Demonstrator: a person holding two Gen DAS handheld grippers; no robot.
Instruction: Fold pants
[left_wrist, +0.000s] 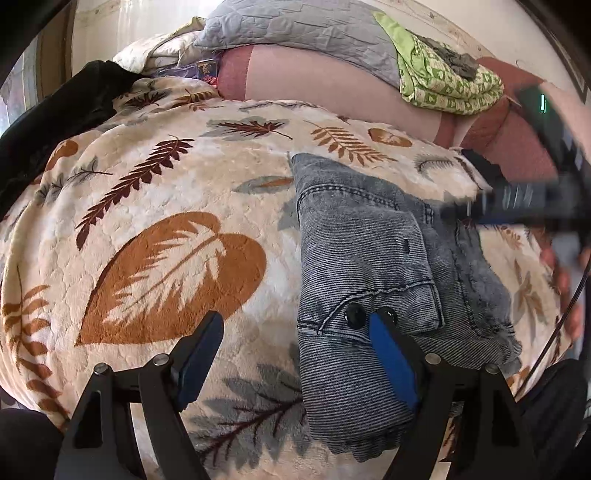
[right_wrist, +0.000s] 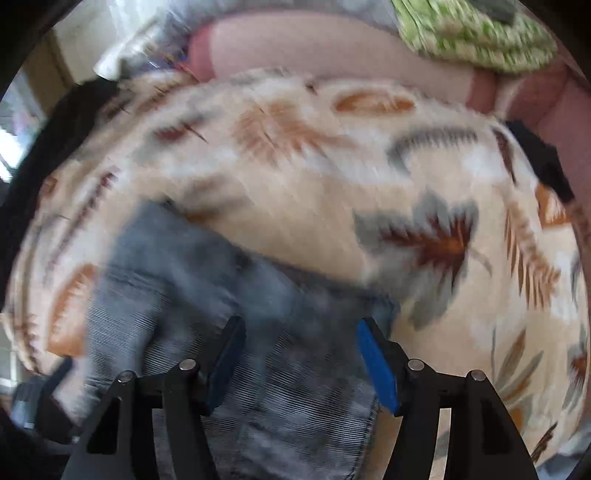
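Grey washed denim pants (left_wrist: 373, 258) lie folded into a compact bundle on a leaf-print blanket (left_wrist: 155, 236). My left gripper (left_wrist: 295, 332) is open and holds nothing. Its right finger (left_wrist: 391, 354) rests over the bundle's near edge by two black buttons (left_wrist: 356, 315). Its left finger hangs over the blanket. The right gripper's body (left_wrist: 524, 199) appears blurred at the bundle's far right side. In the right wrist view, which is motion-blurred, my right gripper (right_wrist: 299, 350) is open just above the pants (right_wrist: 207, 288), with denim showing between the fingers.
A pink bolster (left_wrist: 332, 85), a grey quilt (left_wrist: 303, 29) and a folded green patterned cloth (left_wrist: 443, 77) lie at the back of the bed. A black garment (left_wrist: 55, 122) lies at the far left. The blanket's near edge (left_wrist: 110, 435) drops off in front.
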